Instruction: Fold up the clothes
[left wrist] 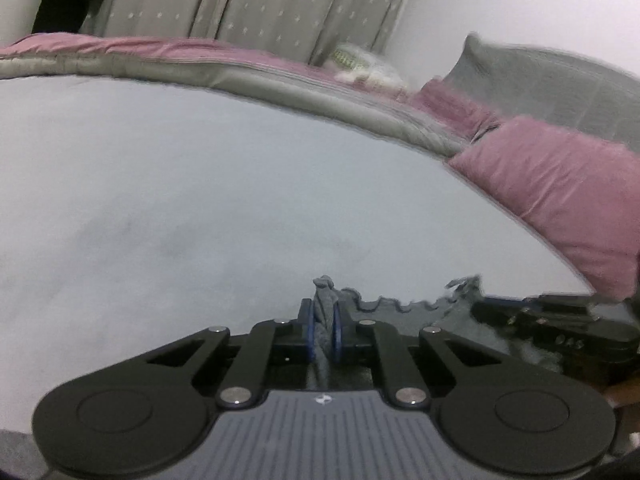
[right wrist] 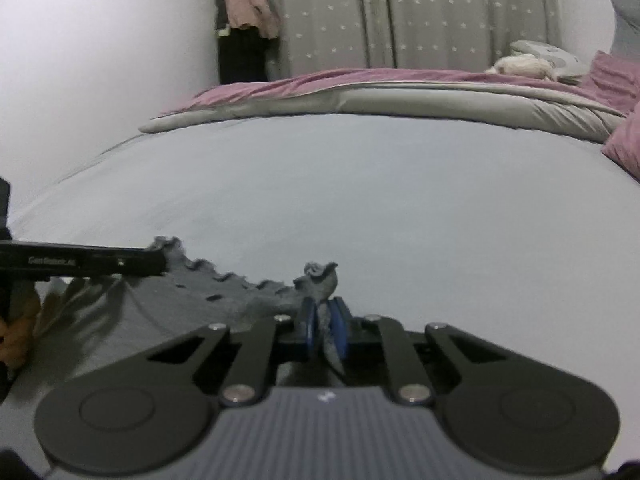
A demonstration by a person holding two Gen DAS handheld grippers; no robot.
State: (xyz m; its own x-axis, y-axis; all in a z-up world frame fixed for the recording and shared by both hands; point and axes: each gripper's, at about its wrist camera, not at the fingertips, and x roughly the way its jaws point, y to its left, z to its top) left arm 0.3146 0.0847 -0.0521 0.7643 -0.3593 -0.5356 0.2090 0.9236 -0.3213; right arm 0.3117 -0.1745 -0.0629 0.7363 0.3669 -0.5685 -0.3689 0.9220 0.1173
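Pale grey bedsheet (right wrist: 340, 184) spreads smooth and matte, bordered by one puffy pink-and-grey duvet (right wrist: 360, 88) and two satiny pink pillows (left wrist: 568, 192). One dark grey garment (right wrist: 224, 292), soft knit with a wavy ruffled edge, stretches just above the sheet between two grippers. Left gripper (left wrist: 325, 332) and right gripper (right wrist: 326, 330) each pinch bunched fabric tightly between blue pads.

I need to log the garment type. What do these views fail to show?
- Dark grey scalloped-edge garment: its body is cut off behind the right tongs and the frame's bottom.
- Left view: left tongs hide its lower part.
- Cream object by the pillows: too blurred.
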